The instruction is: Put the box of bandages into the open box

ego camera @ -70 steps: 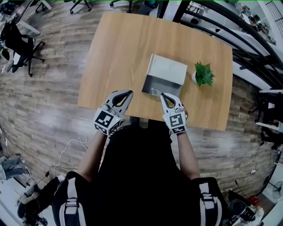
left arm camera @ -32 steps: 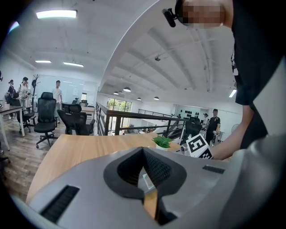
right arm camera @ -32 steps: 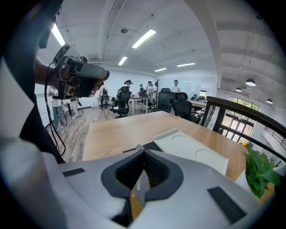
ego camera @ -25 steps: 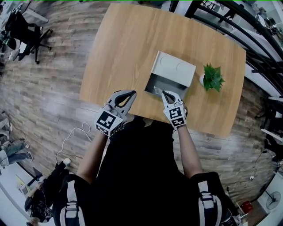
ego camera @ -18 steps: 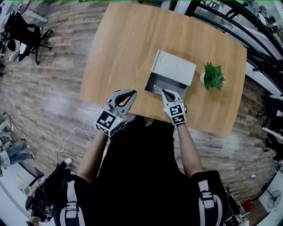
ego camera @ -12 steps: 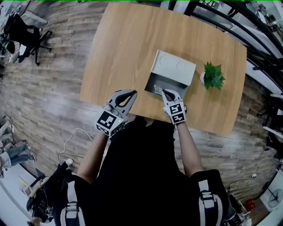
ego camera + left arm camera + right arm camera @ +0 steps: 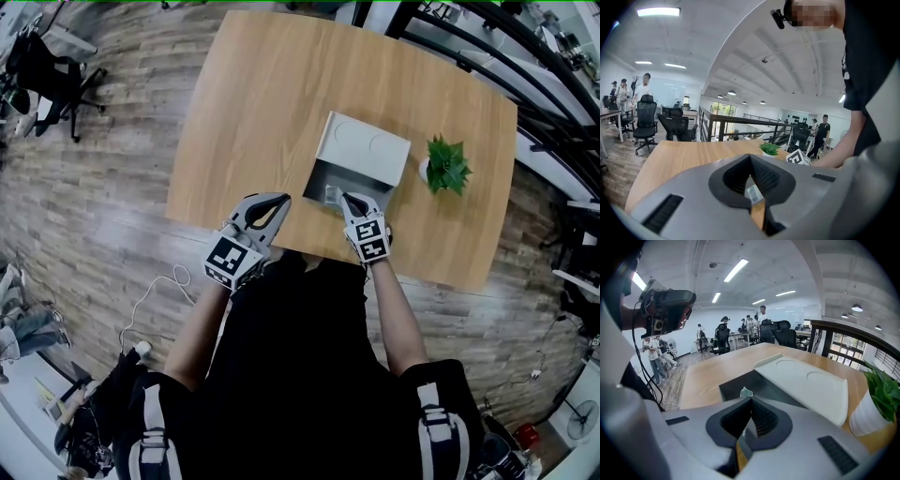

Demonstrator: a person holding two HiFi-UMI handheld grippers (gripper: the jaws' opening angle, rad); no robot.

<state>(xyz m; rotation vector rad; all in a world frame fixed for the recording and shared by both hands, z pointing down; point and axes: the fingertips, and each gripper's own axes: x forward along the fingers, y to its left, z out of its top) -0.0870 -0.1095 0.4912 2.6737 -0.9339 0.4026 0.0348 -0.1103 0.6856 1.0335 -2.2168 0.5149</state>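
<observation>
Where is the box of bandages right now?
The box of bandages is pinched in the right gripper, at the near edge of the open box on the table, with the green plant farther to the right.

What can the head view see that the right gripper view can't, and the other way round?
Only the head view shows the left gripper, shut, and the whole table from above. Only the right gripper view shows office chairs and ceiling lights. Both show the right gripper shut on the box of bandages by the open box, and the plant.
</observation>
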